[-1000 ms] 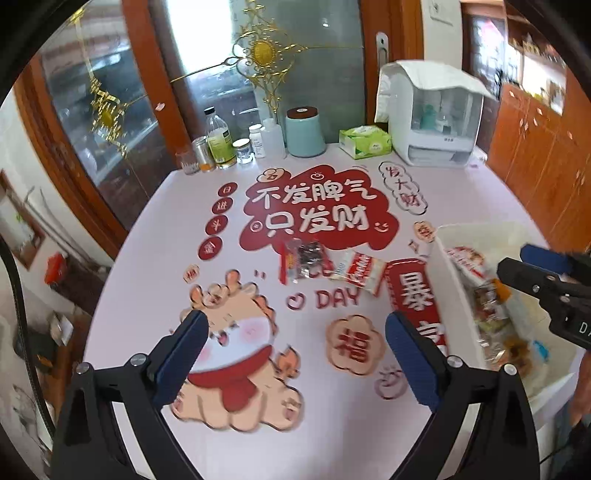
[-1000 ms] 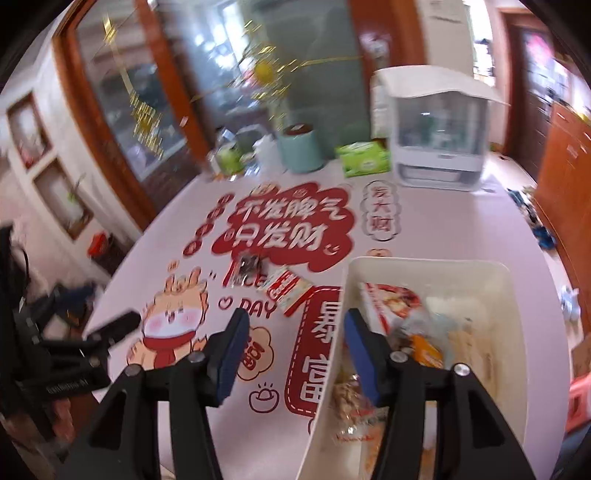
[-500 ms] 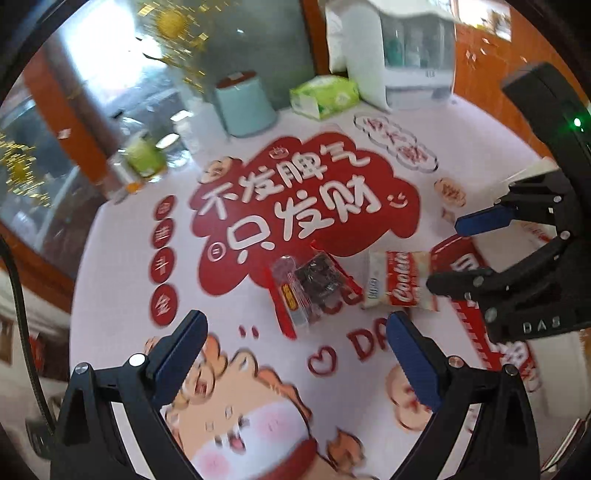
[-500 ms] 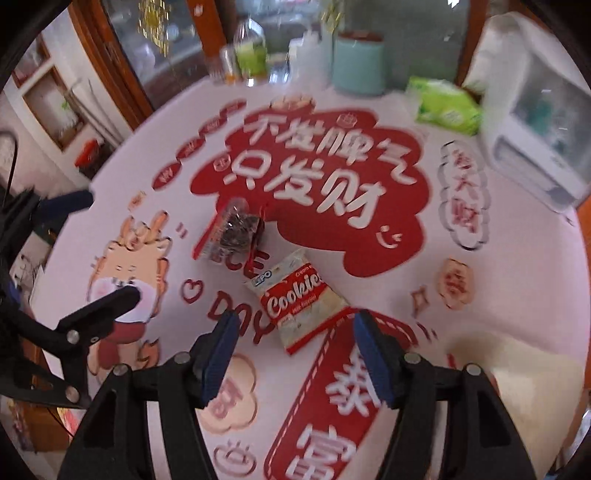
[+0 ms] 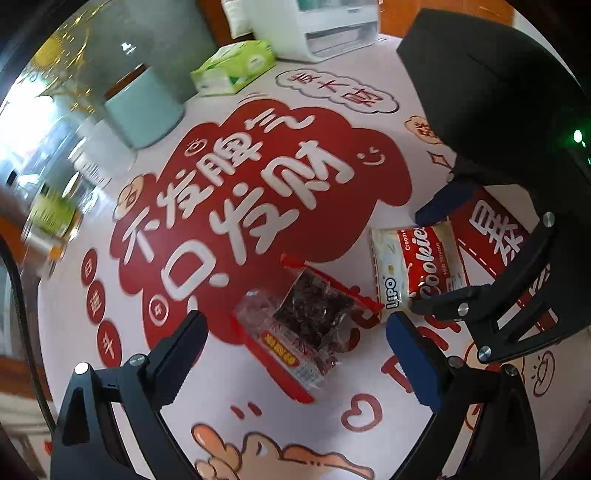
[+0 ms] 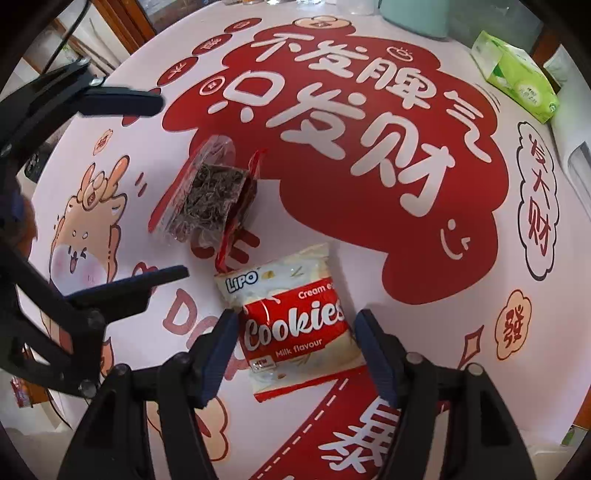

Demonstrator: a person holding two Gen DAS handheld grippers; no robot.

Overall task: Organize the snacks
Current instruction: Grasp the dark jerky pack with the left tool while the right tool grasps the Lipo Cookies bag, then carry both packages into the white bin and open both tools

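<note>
A red and white Cookies pack (image 6: 295, 325) lies flat on the printed tablecloth (image 6: 369, 258). My right gripper (image 6: 297, 334) points down over it, open, with a finger on each side and neither pad pressing. To its left lies a clear red-edged packet of dark dried snack (image 5: 310, 314). My left gripper (image 5: 293, 332) hangs open above that packet, its blue pads (image 5: 406, 332) wide apart and clear of it. The left wrist view shows the Cookies pack (image 5: 417, 262) between the right gripper's fingers (image 5: 439, 206). The left gripper (image 6: 147, 188) shows in the right wrist view beside the dark packet (image 6: 210, 195).
At the far edge of the table stand a green tissue box (image 5: 232, 70), a teal canister (image 5: 144, 107), a white appliance (image 5: 325, 26) and several blurred bottles (image 5: 55, 214). Wooden cabinets and glass doors lie beyond the table.
Both grippers have dropped toward the table and tipped downward. The right one left the white snack bin and now straddles the Cookies pack; the left one closed in on the dark packet.
</note>
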